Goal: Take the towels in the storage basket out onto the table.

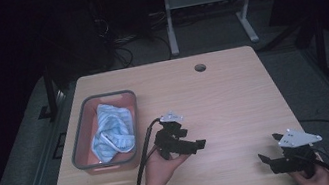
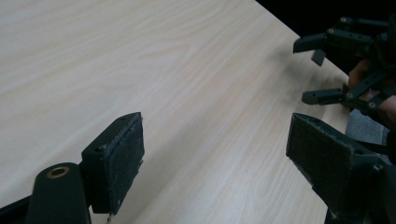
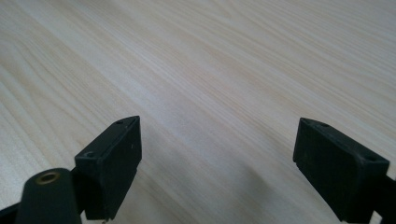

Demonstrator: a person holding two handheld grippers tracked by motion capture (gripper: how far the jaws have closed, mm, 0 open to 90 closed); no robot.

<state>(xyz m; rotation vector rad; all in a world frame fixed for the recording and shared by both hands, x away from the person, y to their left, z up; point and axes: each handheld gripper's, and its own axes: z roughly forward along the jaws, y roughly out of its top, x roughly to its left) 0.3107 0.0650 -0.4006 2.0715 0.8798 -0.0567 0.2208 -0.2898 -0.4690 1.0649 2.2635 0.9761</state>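
High view: wooden table [image 1: 233, 91]; grey-rimmed bin [image 1: 79, 137] holding a crumpled blue-striped cloth [image 1: 111, 132], just beside the left gripper [image 1: 194, 144]. Both left and right gripper [image 1: 269, 148] jaws stand apart, nothing between. Cloth's underside hidden; room beyond dark.

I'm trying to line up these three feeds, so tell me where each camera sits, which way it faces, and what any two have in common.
High view: above the person's side, facing forward and down on the table and the basket with a cloth; both hands, left gripper, right gripper.
Left gripper view: along its own open jaws over bare wood, toward the right gripper.
Right gripper view: along its own open jaws at bare wood.
Shared: the right gripper, in high and left gripper views.
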